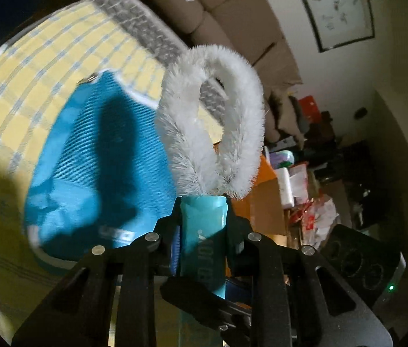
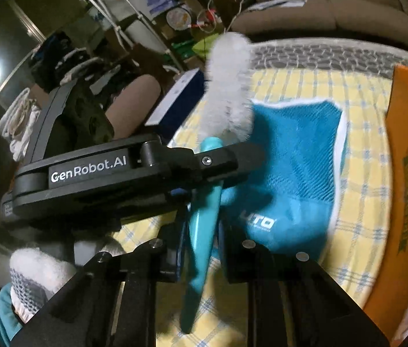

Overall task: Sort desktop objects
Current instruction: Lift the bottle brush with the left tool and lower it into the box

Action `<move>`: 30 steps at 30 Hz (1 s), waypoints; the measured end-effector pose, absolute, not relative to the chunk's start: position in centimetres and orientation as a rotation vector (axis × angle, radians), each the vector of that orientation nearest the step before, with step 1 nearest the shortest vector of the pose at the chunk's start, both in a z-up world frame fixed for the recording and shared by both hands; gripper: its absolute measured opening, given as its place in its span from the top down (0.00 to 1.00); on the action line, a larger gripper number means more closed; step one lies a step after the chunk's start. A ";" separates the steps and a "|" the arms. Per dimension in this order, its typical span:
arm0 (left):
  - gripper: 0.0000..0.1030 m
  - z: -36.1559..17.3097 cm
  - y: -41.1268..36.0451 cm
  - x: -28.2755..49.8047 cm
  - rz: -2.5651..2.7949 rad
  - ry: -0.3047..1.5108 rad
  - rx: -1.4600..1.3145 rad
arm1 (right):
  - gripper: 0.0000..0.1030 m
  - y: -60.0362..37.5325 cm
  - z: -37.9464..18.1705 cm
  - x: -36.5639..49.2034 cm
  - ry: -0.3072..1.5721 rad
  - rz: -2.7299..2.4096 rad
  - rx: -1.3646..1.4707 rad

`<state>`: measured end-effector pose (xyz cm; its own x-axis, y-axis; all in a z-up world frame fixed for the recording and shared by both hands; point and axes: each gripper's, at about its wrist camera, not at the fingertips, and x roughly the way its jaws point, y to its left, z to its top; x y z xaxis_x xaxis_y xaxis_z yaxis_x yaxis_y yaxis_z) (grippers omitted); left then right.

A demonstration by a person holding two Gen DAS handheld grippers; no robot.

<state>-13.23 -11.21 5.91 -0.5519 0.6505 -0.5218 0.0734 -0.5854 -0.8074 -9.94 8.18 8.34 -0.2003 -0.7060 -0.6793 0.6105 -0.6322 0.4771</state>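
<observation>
I have both grippers — left (image 1: 204, 225), right (image 2: 202, 248) — clamped on the teal-handled white loop bristle brush (image 1: 204, 133), airborne with the blue mesh pouch (image 1: 97, 156) at nine o'clock, unstowed.

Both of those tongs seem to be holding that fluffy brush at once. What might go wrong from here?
Two things, I'd guess. Both the left tongs and the right tongs are closed on the brush's teal handle; if they pull different ways, it may twist or slip out. Also, the white bristle loop hangs above the blue mesh bag on the checked cloth, so lowering it carelessly may snag the mesh or drag the bag.
</observation>
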 end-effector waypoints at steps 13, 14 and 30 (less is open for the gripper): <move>0.78 9.0 -3.2 -14.4 2.158 -1.019 -1.158 | 0.73 17.4 12.1 -9.7 -0.189 -2.056 1.082; 0.78 9.1 -2.4 -14.5 2.158 -1.007 -1.156 | 0.73 18.3 12.2 -9.7 -0.199 -2.065 1.081; 0.78 7.0 7.9 -18.3 2.128 -0.933 -1.247 | 0.72 28.3 9.9 -12.6 -0.328 -2.199 1.166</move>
